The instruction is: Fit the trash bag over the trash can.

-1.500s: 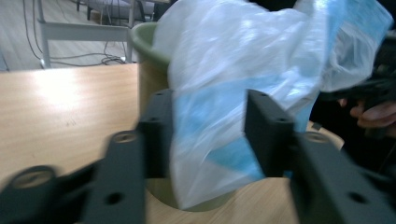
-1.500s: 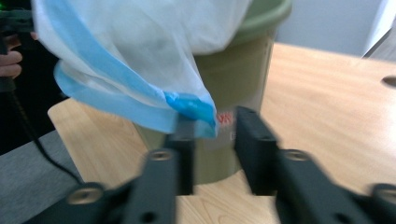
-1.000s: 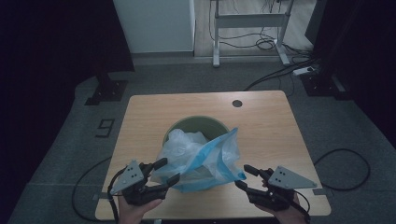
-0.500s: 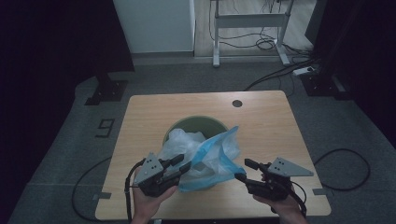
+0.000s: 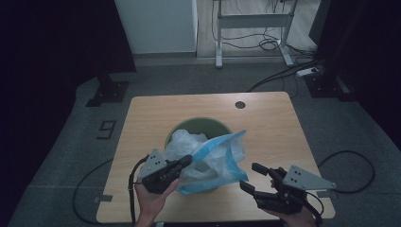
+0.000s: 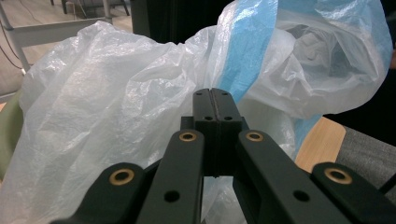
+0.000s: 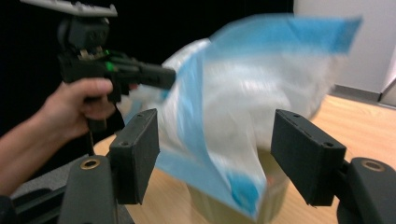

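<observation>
From above, a green bin (image 5: pixel 198 128) stands in the middle of the worktop (image 5: pixel 265 118). A see-through bag (image 5: pixel 213 158) with blue bands sits in the bin and puffs up over its near rim. The left hand (image 5: pixel 152 199) comes in from the bottom edge and holds the left gripper (image 5: pixel 187 160) level, pointing right. Its tip is at the bag's left side. The right gripper (image 5: pixel 252 177) is near the bag's right corner but apart from it. It points left and a little away from the person, with its jaws spread.

In the left gripper view, the two black jaws have just closed and press flat together, right against the bag (image 6: pixel 116 107). I cannot tell if any plastic is caught between them.

In the right gripper view, the jaws have just been opening and stand wide apart, holding nothing. The bag (image 7: pixel 243 116) shows blurred beyond the gap between them. The left hand (image 7: pixel 79 107) holds its gripper (image 7: pixel 169 77) level at the bag's edge.
</observation>
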A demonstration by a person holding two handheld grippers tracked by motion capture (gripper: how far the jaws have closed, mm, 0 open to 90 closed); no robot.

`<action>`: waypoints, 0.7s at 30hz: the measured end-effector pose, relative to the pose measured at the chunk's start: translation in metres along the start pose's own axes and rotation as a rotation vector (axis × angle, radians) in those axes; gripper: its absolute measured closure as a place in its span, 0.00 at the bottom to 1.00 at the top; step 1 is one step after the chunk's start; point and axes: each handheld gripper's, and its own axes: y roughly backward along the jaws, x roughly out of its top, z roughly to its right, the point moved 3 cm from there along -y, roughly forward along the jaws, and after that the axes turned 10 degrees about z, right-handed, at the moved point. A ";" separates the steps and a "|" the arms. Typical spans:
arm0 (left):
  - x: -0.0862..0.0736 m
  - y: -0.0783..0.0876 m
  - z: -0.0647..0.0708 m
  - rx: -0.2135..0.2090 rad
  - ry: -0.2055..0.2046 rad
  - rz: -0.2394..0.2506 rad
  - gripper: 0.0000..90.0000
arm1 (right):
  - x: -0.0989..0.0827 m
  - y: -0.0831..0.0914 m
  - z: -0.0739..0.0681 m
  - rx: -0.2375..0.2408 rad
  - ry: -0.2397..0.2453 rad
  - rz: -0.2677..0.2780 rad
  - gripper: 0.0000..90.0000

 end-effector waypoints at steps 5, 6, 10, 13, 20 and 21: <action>0.003 -0.001 -0.001 0.000 0.001 0.000 1.00 | 0.020 -0.021 -0.002 0.000 -0.009 -0.022 0.43; 0.003 -0.002 -0.002 -0.002 0.003 0.001 1.00 | 0.022 -0.025 -0.002 -0.004 -0.020 -0.030 0.46; 0.006 -0.001 -0.005 -0.014 0.012 0.004 1.00 | 0.027 -0.044 0.005 -0.012 -0.045 -0.058 0.76; 0.010 0.002 -0.009 -0.024 0.026 0.013 1.00 | 0.027 -0.052 0.014 -0.033 -0.039 -0.067 0.93; 0.025 0.009 -0.029 -0.042 0.073 0.059 1.00 | 0.025 -0.060 0.040 -0.066 -0.035 -0.058 0.99; 0.027 0.010 -0.033 -0.046 0.086 0.068 1.00 | 0.025 -0.061 0.042 -0.075 -0.028 -0.056 0.99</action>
